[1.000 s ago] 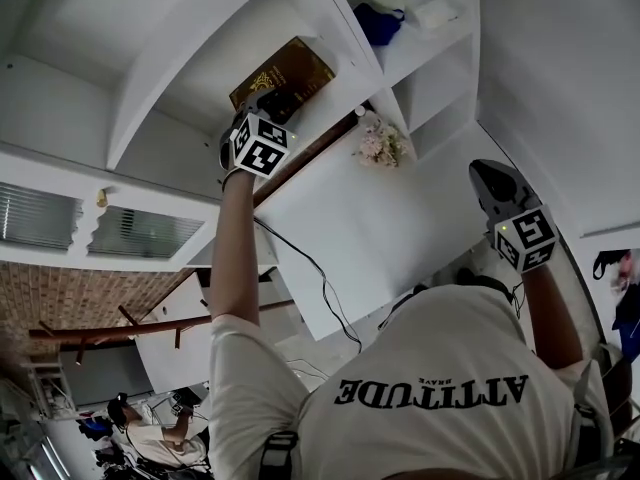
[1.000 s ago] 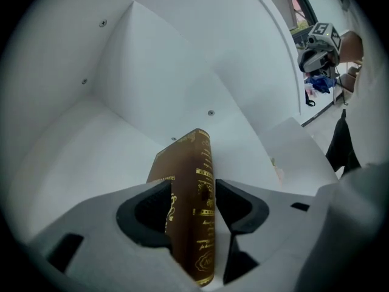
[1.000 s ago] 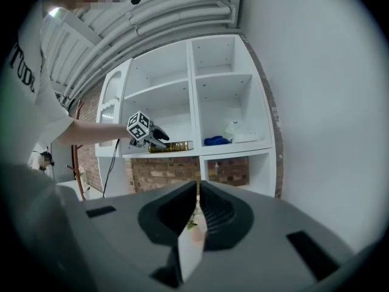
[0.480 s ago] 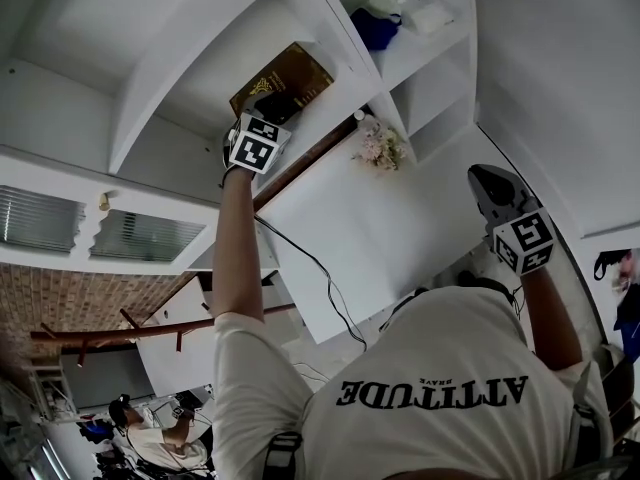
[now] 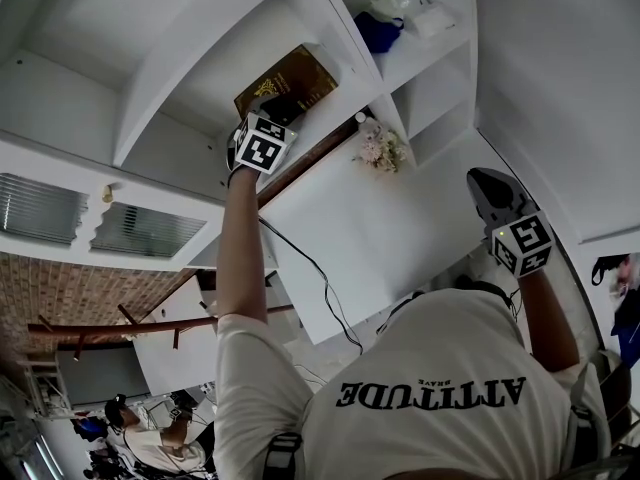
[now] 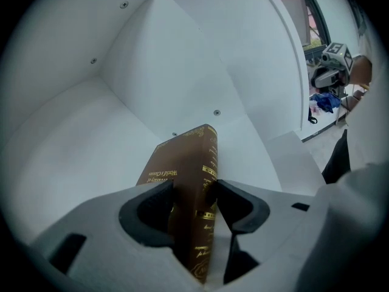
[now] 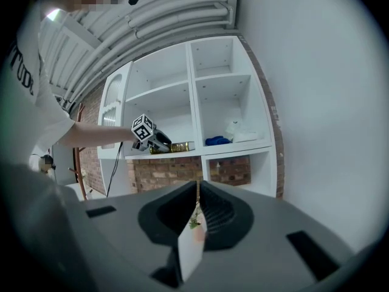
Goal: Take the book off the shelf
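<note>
Turns the left gripper slightly since a second ago, pinches the brown book (flat on the white shelf) with just-closing jaws, leaves the right gripper pressed together, empty.

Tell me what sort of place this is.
Probably an indoor lab or workshop room rather than a home: white cubby shelving with a brown book on it, a bare brick wall, and a person at a cluttered workstation behind.
</note>
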`<action>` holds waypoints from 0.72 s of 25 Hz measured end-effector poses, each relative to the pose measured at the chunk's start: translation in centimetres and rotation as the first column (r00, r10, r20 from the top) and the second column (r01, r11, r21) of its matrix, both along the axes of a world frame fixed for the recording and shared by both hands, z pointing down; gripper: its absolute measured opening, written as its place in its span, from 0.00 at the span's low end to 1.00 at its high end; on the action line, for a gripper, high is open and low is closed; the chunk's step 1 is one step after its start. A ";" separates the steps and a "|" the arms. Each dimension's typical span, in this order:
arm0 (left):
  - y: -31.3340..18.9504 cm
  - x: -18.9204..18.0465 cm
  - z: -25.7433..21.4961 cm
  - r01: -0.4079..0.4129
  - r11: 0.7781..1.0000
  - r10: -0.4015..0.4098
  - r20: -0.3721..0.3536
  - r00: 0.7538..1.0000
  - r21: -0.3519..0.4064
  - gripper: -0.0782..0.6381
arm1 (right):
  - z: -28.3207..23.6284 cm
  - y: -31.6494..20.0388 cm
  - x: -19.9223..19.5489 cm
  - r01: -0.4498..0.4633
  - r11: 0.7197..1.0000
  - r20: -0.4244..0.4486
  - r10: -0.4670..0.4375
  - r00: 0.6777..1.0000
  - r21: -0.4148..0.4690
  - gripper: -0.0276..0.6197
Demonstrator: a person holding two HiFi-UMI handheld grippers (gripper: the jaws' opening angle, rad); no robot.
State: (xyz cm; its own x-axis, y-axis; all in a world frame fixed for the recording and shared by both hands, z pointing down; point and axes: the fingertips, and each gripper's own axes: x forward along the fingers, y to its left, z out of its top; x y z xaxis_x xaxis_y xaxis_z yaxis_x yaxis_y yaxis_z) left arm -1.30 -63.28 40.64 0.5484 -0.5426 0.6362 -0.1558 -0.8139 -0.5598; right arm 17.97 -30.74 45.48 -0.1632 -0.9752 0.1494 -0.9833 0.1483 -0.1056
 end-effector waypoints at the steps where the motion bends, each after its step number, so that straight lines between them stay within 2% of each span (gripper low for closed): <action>1: 0.2 0.0 0.0 0.006 1.000 -0.006 -0.006 1.000 -0.001 0.44 | 0.0 0.1 0.0 0.000 1.000 0.002 0.000 1.000 0.000 0.09; 7: 1.3 0.1 -0.1 0.011 1.000 -0.011 -0.030 1.000 0.002 0.44 | 0.2 0.7 -0.2 0.008 1.000 0.011 -0.009 1.000 0.004 0.09; 18: 5.2 -0.1 -0.2 -0.010 0.999 0.010 -0.022 1.000 -0.031 0.44 | 0.0 1.5 -0.8 0.036 0.999 0.023 -0.036 0.999 0.010 0.09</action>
